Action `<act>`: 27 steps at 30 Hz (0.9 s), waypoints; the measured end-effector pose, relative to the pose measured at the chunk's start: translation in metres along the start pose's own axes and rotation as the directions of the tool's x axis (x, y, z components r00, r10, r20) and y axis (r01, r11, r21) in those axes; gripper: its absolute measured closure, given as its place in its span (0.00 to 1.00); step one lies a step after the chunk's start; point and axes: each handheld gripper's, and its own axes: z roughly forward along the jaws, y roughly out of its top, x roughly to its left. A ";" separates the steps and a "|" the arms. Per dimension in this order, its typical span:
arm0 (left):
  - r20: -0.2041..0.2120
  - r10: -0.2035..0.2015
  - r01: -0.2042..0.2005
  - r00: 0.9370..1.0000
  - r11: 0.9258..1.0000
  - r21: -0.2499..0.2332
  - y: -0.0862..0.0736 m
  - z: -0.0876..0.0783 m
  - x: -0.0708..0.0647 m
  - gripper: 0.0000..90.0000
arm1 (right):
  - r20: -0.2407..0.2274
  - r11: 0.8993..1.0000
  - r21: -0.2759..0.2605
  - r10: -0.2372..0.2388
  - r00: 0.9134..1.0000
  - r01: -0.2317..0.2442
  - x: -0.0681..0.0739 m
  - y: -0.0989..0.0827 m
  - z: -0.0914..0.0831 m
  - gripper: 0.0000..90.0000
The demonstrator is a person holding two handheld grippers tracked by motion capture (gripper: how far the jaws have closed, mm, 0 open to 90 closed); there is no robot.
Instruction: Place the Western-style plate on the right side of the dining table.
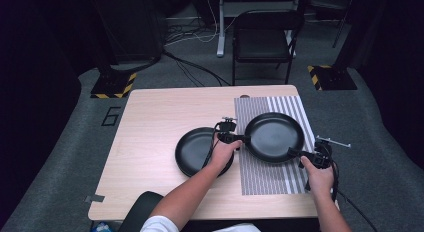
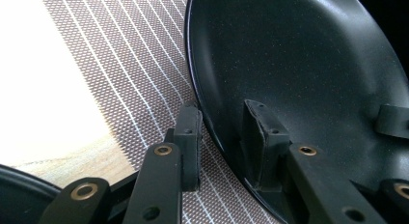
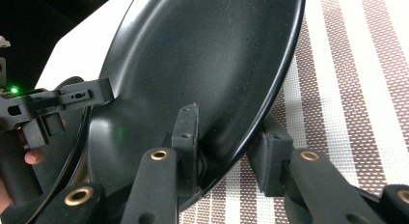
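A pale wooden worktop (image 1: 150, 142) is standing on grey carpet, a black chair (image 1: 262, 39) waiting at upper centre. The black pan (image 1: 274, 137) is sitting right of centre on the striped mat (image 1: 270, 179); the left gripper (image 1: 234, 138) and right gripper (image 1: 296, 152) fingers are pinching its opposite rims. Another pan (image 1: 192, 152) is lying centre-left.

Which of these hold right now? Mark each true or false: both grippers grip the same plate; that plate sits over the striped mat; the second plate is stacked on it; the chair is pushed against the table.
1. Both the left gripper and the right gripper clamp the rim of one black plate. True.
2. That plate is over the striped mat. True.
3. The second black plate is stacked on it. False: it lies beside it on the bare table.
4. The chair touches the table. False: it stands apart, behind it.
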 end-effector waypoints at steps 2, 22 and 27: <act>0.000 -0.001 0.001 1.000 1.000 -0.003 0.000 0.001 -0.002 0.77 | -0.002 1.000 -0.003 0.006 1.000 -0.006 -0.001 0.001 -0.002 0.74; -0.017 -0.047 0.047 0.999 0.999 -0.006 -0.007 0.010 -0.009 0.77 | 0.007 1.000 0.006 -0.001 1.000 0.001 -0.010 0.001 -0.007 0.74; -0.032 -0.043 0.043 0.999 0.999 0.006 -0.007 0.012 -0.007 0.77 | 0.013 1.000 0.016 0.014 1.000 -0.014 -0.011 0.000 -0.002 0.74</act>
